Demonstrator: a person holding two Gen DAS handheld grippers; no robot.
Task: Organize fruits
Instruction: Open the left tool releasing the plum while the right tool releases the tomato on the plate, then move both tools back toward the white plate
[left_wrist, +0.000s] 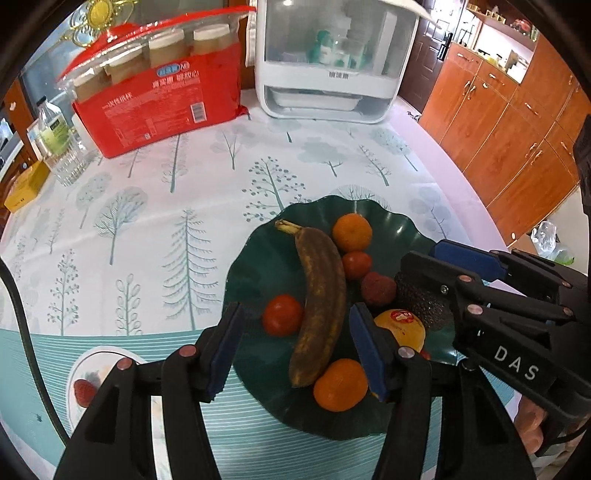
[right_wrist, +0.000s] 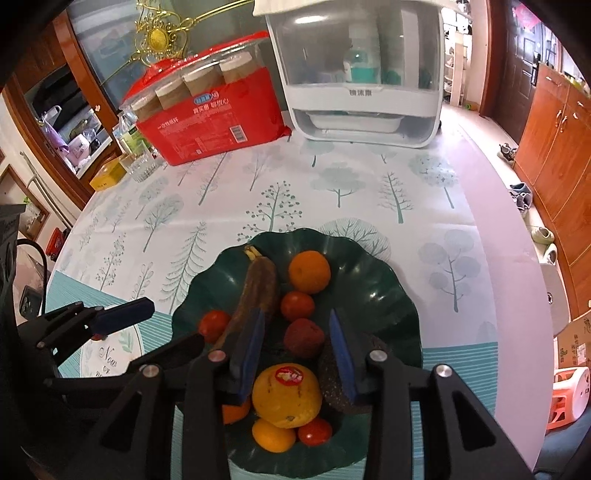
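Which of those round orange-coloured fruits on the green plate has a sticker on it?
The large yellow-orange one between the right gripper fingers; the smaller oranges are bare.

One banana (left_wrist: 320, 295), three tomatoes (left_wrist: 282, 315)

A home dining room: wooden cabinets (left_wrist: 509, 122), shoes on the floor (right_wrist: 521, 195), a tree-print cloth (left_wrist: 155, 206) covering the counter.

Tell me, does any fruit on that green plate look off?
Yes. The banana lying across the middle of the green plate is brown nearly all over, far past ripe, while the oranges and tomatoes around it look fresh. Nothing is spilled.
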